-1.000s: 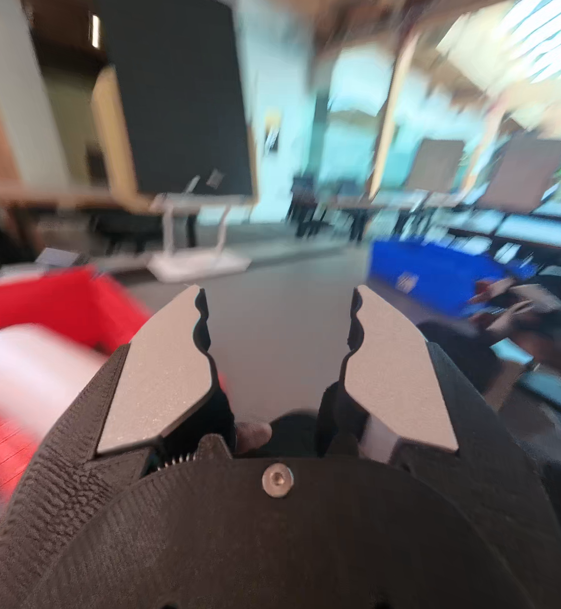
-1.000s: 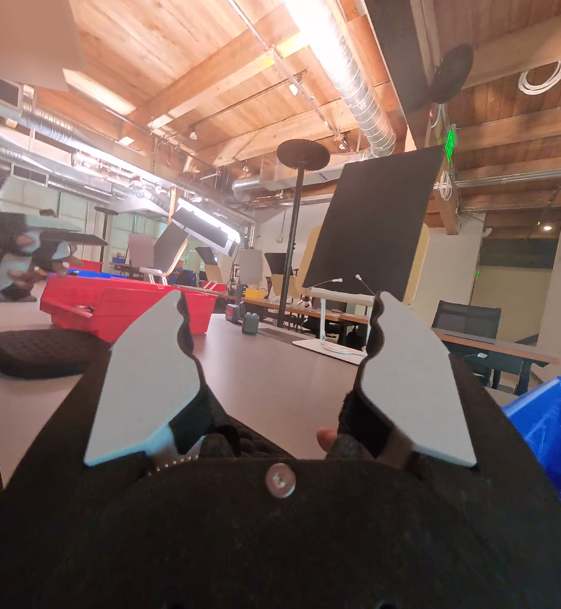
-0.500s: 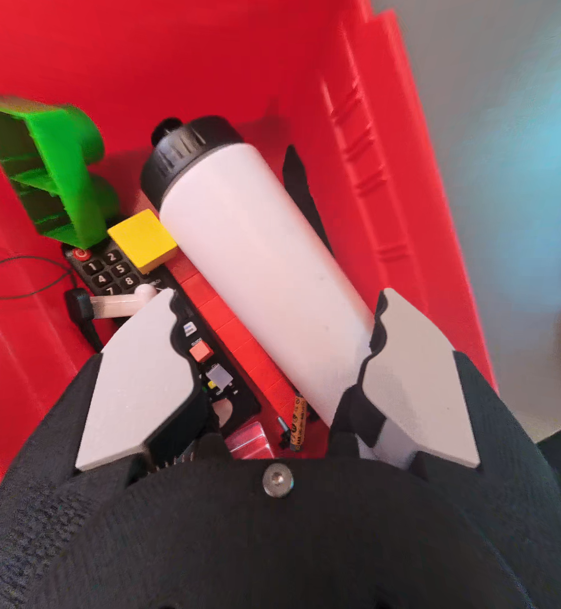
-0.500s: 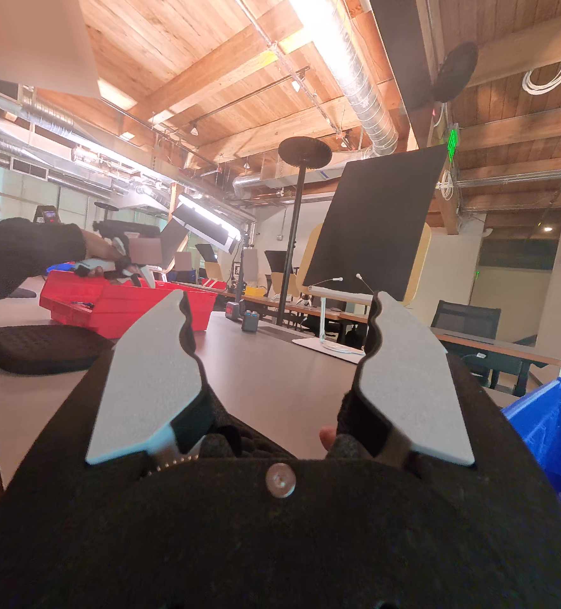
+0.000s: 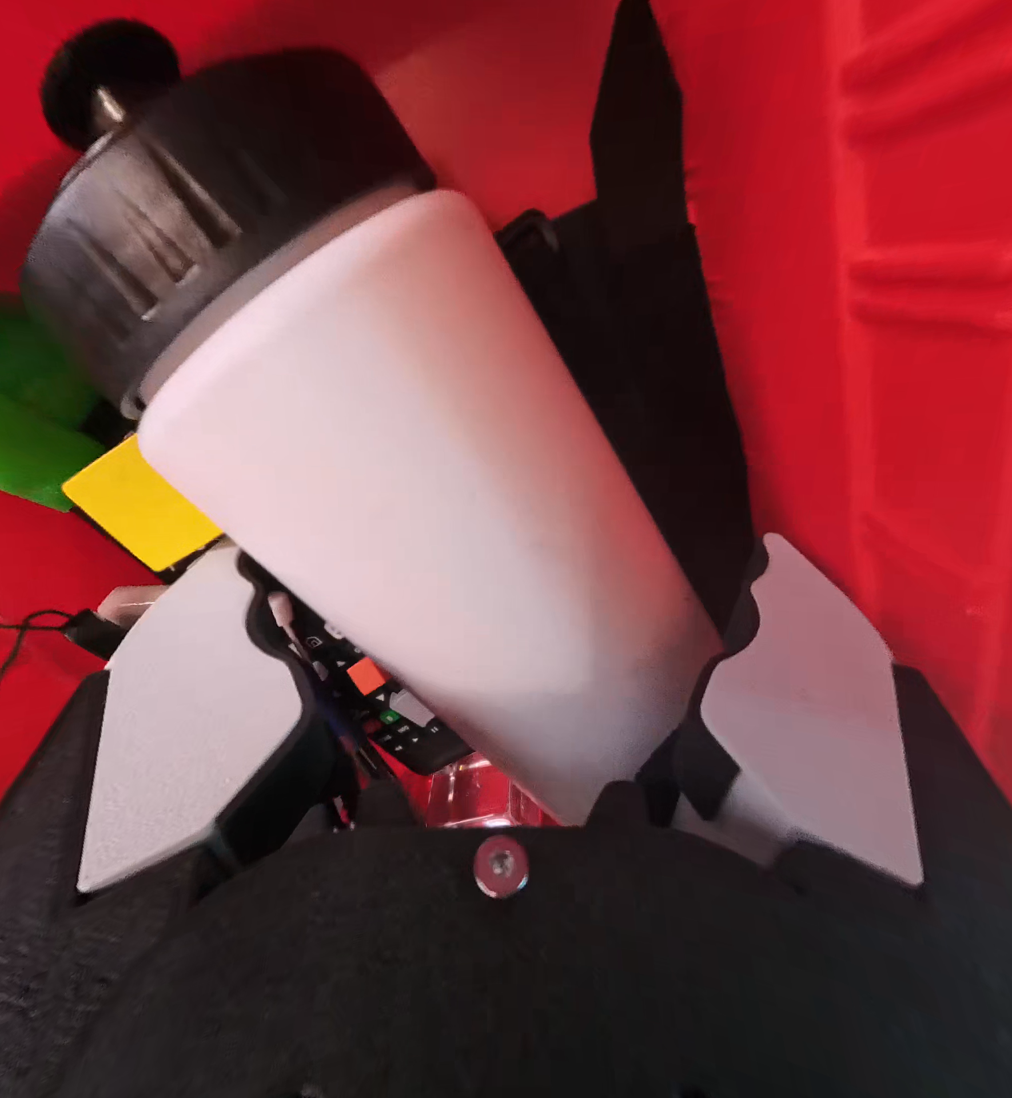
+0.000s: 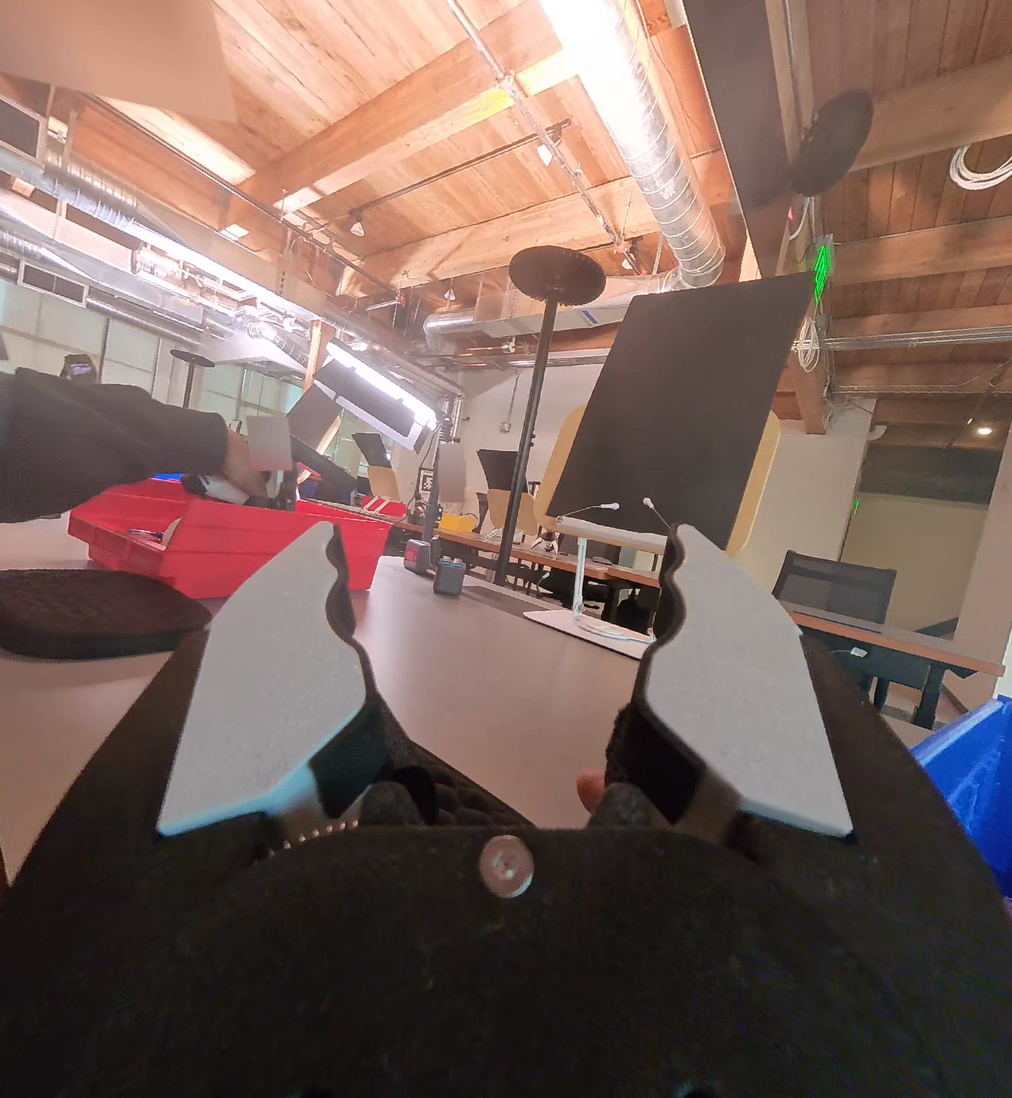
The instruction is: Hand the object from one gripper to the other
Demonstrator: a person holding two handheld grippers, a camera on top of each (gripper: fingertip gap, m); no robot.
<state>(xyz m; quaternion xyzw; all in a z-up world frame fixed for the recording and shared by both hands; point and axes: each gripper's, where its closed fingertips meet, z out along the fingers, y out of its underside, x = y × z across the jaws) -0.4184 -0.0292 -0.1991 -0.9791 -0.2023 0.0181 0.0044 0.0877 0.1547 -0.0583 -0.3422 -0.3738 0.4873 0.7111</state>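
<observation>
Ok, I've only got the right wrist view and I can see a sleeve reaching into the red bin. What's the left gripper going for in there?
Observer: A white bottle with a black cap. The left gripper is open, with the bottle's lower end between its fingers.
Operator: Is it clamped yet?
Observer: No. There is a clear gap on the left finger's side. The right finger looks to be at the bottle's side.
Operator: Anything else under it?
Observer: A remote control lies beneath the bottle, and a yellow block sits next to it.
</observation>
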